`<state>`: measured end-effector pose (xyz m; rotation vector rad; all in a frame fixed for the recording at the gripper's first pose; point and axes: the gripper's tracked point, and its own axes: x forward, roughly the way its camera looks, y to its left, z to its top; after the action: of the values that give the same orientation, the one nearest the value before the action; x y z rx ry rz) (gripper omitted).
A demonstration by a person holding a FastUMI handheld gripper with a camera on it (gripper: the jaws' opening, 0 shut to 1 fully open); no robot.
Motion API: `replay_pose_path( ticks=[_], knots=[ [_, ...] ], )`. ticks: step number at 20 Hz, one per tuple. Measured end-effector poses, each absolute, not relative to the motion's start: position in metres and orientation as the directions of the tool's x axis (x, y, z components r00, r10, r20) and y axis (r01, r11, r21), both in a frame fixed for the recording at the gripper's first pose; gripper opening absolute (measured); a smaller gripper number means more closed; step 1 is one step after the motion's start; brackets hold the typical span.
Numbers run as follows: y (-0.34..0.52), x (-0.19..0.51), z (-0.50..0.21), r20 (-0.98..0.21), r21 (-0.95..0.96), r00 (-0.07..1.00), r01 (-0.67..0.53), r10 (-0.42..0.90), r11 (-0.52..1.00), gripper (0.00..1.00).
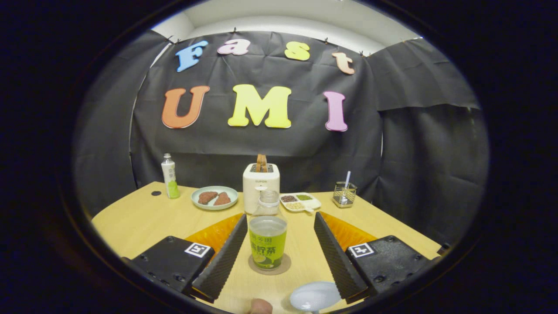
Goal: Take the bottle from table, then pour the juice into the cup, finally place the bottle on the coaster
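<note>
Bottle (267, 235) stands upright on the coaster (269, 265), dead ahead between the fingers of the hand-held gripper (279, 226). Fingers spread wide, neither touching it. Cup (314, 296) nearer, beside the right finger.

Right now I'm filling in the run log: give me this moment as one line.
gripper: open, fingers either side of bottle | bottle: upright on coaster, uncapped | cup: nearer than bottle, by one finger

toaster (260, 185) partly behind bottle (267, 237) (lower front)
</note>
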<state>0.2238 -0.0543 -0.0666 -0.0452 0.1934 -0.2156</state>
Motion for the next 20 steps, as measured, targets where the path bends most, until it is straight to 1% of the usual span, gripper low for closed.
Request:
replay_pose_path(
  ticks=[2,4,5,7,9,12,17,20],
  knots=[
    [-0.053,0.206,-0.058,-0.161,-0.080,0.962,0.211,-0.221,0.974,0.99],
    [-0.052,0.187,-0.059,-0.162,-0.100,0.960,0.213,-0.227,0.972,0.99],
    [-0.049,0.179,-0.060,-0.166,-0.098,0.962,0.203,-0.217,0.974,0.99],
    [-0.029,0.160,-0.056,-0.166,-0.045,0.974,0.152,-0.157,0.987,0.99],
    [-0.022,0.138,-0.044,-0.123,-0.031,0.982,0.139,-0.142,0.990,0.99],
    [-0.012,0.104,-0.026,-0.055,-0.063,0.988,0.143,-0.147,0.988,0.99],
    [-0.002,0.057,-0.019,-0.093,-0.113,0.984,0.141,-0.152,0.984,0.99],
    [0.004,0.028,-0.017,-0.121,-0.101,0.983,0.125,-0.137,0.987,0.99]
  ],
)
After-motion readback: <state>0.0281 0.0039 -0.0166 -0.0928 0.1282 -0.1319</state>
